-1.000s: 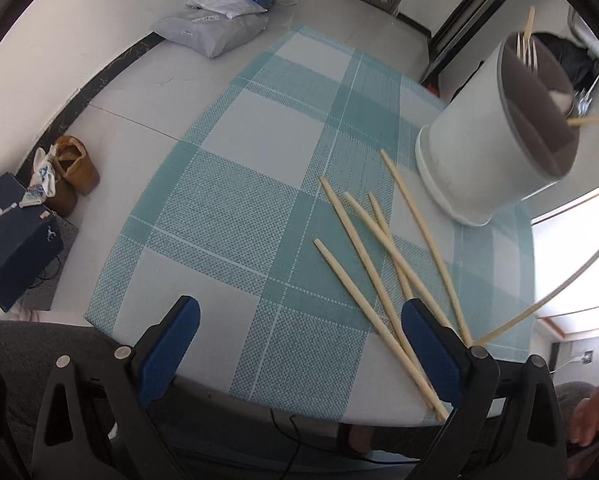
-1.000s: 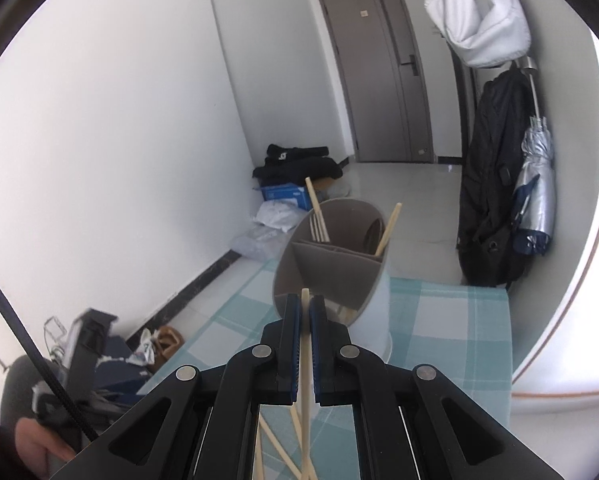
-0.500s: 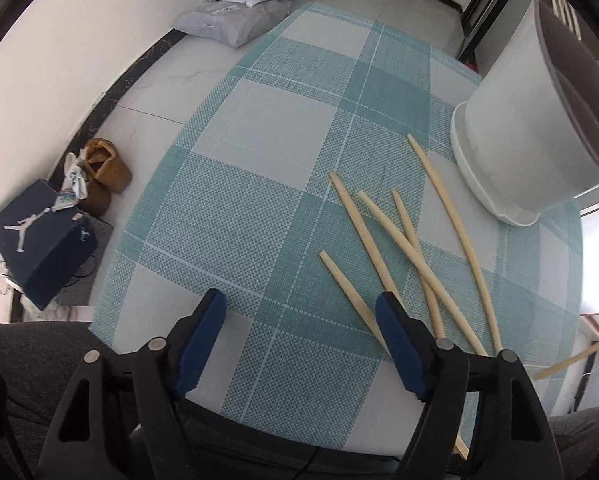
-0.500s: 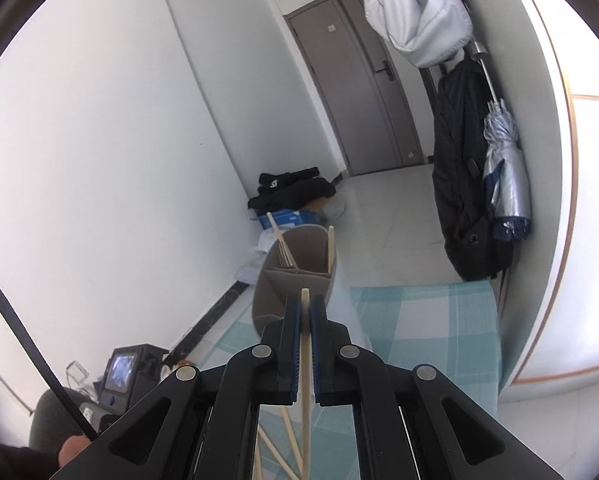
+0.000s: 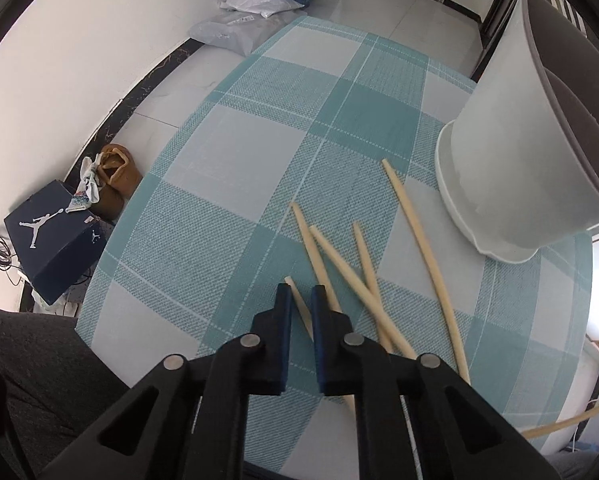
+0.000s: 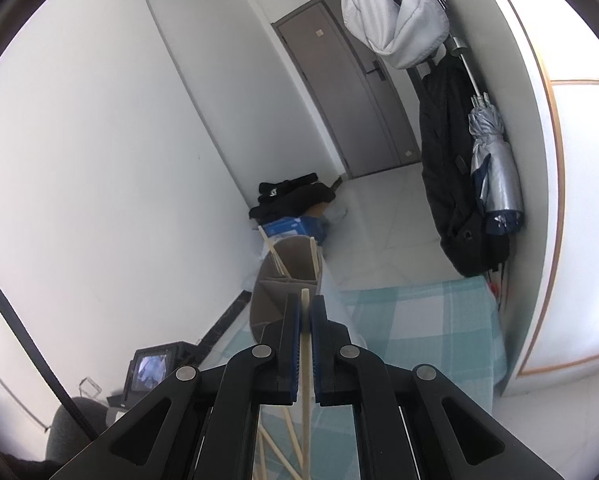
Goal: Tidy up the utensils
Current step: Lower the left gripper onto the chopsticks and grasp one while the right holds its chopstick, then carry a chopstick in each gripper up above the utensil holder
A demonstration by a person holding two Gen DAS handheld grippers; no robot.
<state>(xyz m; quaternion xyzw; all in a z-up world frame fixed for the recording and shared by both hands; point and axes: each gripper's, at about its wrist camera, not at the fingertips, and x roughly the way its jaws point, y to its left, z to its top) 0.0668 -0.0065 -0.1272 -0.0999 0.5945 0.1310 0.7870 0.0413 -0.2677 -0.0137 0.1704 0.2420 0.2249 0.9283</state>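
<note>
Chopstick (image 5: 302,312) on checked cloth (image 5: 235,184) between left claw (image 5: 301,300) jaws, just closed on it; right claw (image 6: 305,312) clamps another chopstick (image 6: 306,344).

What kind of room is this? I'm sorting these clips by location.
Probably a home entryway or hall with a table: a door, a backpack and umbrella hanging on the wall, a shoebox and shoes on the floor.

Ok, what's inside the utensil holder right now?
In the right wrist view, the utensil holder shows a divider and a few chopsticks standing in its far compartment. The right gripper and the chopstick it holds cover the near compartment; its bottom is unseen.
</note>
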